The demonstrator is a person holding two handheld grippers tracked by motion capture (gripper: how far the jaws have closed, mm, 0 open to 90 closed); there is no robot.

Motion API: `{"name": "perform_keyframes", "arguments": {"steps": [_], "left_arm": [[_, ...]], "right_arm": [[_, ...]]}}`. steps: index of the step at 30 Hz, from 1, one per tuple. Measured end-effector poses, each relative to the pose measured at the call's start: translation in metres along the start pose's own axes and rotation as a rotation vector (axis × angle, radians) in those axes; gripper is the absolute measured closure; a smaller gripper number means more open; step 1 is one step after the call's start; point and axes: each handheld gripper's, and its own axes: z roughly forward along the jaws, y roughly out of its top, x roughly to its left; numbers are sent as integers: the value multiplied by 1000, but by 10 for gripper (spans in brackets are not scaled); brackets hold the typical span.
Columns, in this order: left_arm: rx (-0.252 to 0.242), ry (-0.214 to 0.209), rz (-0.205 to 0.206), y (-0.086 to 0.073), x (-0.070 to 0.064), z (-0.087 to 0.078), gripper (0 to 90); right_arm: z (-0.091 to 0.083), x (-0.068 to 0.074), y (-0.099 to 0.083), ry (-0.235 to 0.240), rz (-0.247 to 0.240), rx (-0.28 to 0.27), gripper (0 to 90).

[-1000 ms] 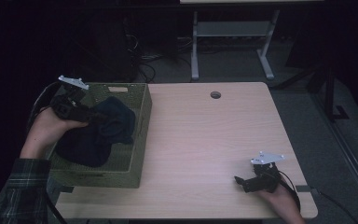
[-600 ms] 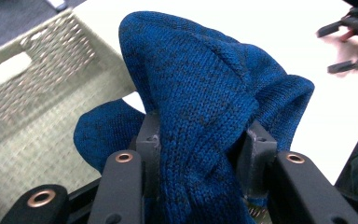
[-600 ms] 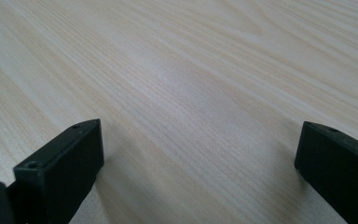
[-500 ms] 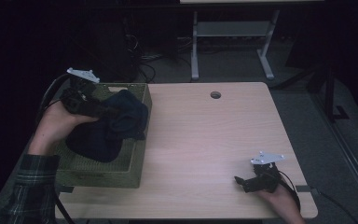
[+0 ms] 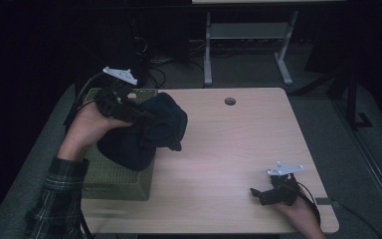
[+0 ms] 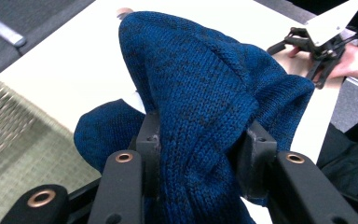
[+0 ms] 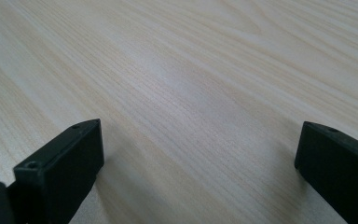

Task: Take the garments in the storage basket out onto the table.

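Dark surroundings frame your pale wood-grain desk [image 5: 238, 149], which has a small round cable hole [image 5: 230, 101] near its far edge; behind it stands a grey metal frame [image 5: 248, 45] on the floor.

Left side: an olive-green woven basket [image 5: 114, 177] sits on the left part of the desk. Your left tool [image 5: 144, 115] is raised above the basket's far right corner, its grey three-cornered plate [image 5: 121, 75] uppermost. Its two black jaws are clamped on a fold of the dark blue knitted garment [image 5: 144, 134]; in the left gripper view the knit [image 6: 200, 102] bulges up between both jaws and fills the gap. The garment hangs from that grip. Its lower bulk drapes over the basket's right rim, and a lobe of it reaches out over the bare desk just right of the basket. Whether the lowest fold rests inside the basket cannot be told from the high view.

Right side: your right tool [image 5: 258, 193] lies low at the near right corner of the desk, well apart from the garment and basket, pointing left. In the right gripper view its jaws stand wide apart with only bare wood grain [image 7: 191, 93] between them; it grips nothing. Your plaid sleeve [image 5: 59, 199] enters at lower left.
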Motion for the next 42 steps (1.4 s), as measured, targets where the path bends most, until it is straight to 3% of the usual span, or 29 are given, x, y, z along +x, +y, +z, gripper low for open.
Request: {"name": "perform_keyframes", "arguments": {"steps": [20,28,38,42], "left_arm": [[1,-91,66,33,-35,47,593],[7,-124,105,45,-53,80,593],[-8,-154,124,51,-69,113,592],[1,-165,128,53,-77,134,592]], "right_arm": [[0,0,0,-3,5,3,8],[0,0,0,-3,3,2,8],[0,0,0,-1,9,3,8],[0,0,0,0,3,2,8]]}}
